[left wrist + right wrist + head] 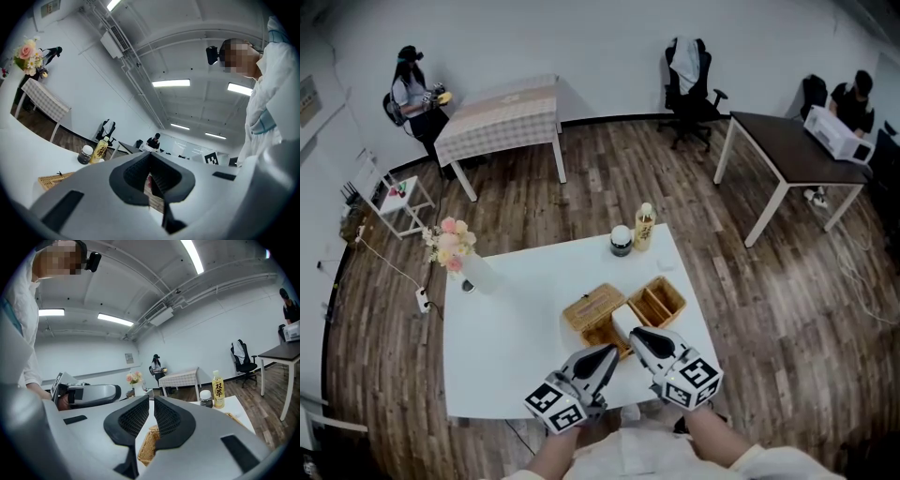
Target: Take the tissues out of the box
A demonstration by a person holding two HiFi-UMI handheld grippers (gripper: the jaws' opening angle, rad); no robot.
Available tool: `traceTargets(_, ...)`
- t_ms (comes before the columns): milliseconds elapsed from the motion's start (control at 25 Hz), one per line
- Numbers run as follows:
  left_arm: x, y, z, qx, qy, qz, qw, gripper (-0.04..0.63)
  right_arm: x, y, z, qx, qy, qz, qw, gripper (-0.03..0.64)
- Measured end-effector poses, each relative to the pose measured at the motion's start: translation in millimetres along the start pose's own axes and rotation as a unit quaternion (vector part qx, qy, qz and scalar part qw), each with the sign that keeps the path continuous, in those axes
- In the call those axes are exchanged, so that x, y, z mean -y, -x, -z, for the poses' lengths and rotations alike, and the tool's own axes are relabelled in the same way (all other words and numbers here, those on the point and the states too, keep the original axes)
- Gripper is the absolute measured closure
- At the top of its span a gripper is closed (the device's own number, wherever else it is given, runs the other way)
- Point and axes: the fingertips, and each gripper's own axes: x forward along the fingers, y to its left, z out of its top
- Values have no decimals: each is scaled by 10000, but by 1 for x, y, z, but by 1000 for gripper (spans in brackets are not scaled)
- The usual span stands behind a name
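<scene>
Taking the woven tissue box (pixel 593 309) on the white table (pixel 506 356) as the landmark, a flower vase (pixel 473 272) stands well to its left. The left gripper (pixel 611 352) hovers just at the box's near side, jaws clenched on nothing. The right gripper (pixel 635 334) hangs by the box's near right corner, likewise clenched and empty. An open woven tray (pixel 658 302) lies just right of the box. The box's long axis runs from near-left to far-right. Both grippers point at it, and the right looks slightly nearer. Whether any tissue pokes from the lid is too small to tell.
</scene>
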Motion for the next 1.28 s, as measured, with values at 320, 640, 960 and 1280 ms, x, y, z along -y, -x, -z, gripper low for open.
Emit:
traceTargets(320, -18, -15, -8, 69, -46, -116, 9999, 595, 22, -16, 1, -140, 32, -122, 9998, 580)
traceTargets(640, -34, -20, -9, 18, 81, -97, 9999, 595, 34, -31, 7, -365, -42, -110, 9993, 503)
traceTargets(960, -53, -20, -20, 73, 219, 9, 9997, 595, 42, -41, 26, -842, 79, 91, 9964, 443)
traceTargets(1280, -61, -14, -19, 18, 345, 136, 9993, 595, 48, -48, 50, -1314, 236, 345, 9904, 385)
